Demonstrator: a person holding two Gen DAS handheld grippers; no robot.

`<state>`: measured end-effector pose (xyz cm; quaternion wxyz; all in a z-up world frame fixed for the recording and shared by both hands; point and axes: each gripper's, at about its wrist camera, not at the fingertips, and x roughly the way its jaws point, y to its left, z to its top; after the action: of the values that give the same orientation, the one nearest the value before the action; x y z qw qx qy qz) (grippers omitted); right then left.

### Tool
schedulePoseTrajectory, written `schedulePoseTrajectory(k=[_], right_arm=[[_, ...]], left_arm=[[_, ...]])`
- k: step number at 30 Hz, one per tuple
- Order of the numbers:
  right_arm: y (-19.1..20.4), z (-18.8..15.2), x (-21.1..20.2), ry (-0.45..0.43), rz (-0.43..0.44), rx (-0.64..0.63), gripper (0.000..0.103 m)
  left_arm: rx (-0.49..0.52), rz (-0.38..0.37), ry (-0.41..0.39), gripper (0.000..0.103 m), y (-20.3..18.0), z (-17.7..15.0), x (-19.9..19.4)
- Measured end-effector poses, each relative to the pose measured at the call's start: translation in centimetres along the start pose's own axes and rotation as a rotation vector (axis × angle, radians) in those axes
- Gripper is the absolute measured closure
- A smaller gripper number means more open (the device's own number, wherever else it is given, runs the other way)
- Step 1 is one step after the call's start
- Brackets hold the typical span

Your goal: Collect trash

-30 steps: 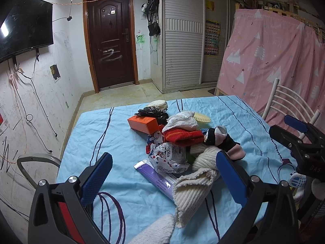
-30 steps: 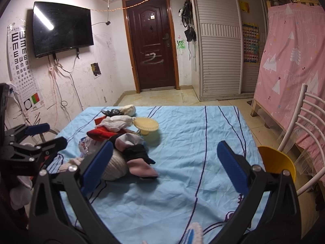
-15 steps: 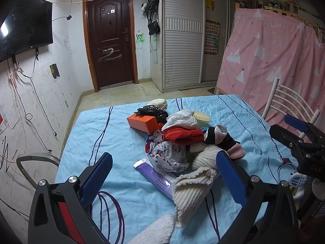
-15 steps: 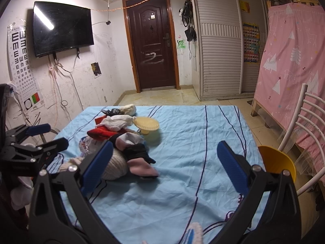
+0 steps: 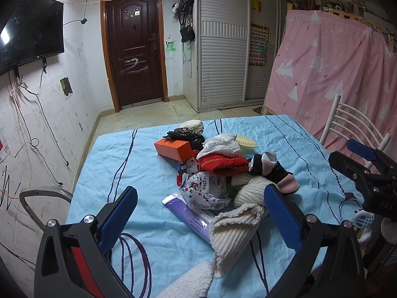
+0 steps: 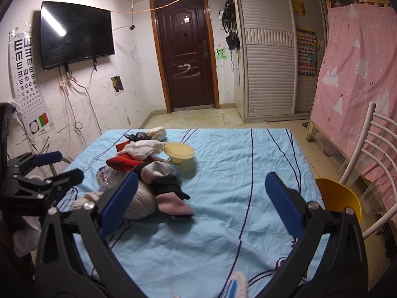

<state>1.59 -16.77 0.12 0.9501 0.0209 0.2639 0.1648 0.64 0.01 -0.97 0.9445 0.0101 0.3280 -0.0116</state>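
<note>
On the blue sheet (image 5: 139, 164) ahead of me, a crumpled printed wrapper (image 5: 203, 188) and purple packet (image 5: 191, 213) sit hemmed in by cream knitwear (image 5: 235, 226), red cloth (image 5: 223, 164) and an orange box (image 5: 172, 147). My left gripper (image 5: 201, 213) and right gripper (image 6: 201, 201) hover spread, empty.

The flat purple plastic packet (image 5: 191, 214) is partly covered by the white printed plastic bag (image 5: 206, 191) and the cream ribbed knitted cloth (image 5: 235, 228). The orange rectangular box (image 6: 120, 145) is mostly hidden behind clothing in the right wrist view. The black wall-mounted television (image 5: 27, 37) is cut off by the left wrist view's edge.
</note>
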Motion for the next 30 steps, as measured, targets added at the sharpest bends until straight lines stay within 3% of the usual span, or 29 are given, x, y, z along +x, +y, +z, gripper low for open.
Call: schedulePoseTrajectory(k=[30], right_arm=[[0.6,-0.7,0.4,0.017,0.009,-0.002,0.005]], left_arm=[[0.013,-0.017,0.029,0.010,-0.7,-1.0,0.4]])
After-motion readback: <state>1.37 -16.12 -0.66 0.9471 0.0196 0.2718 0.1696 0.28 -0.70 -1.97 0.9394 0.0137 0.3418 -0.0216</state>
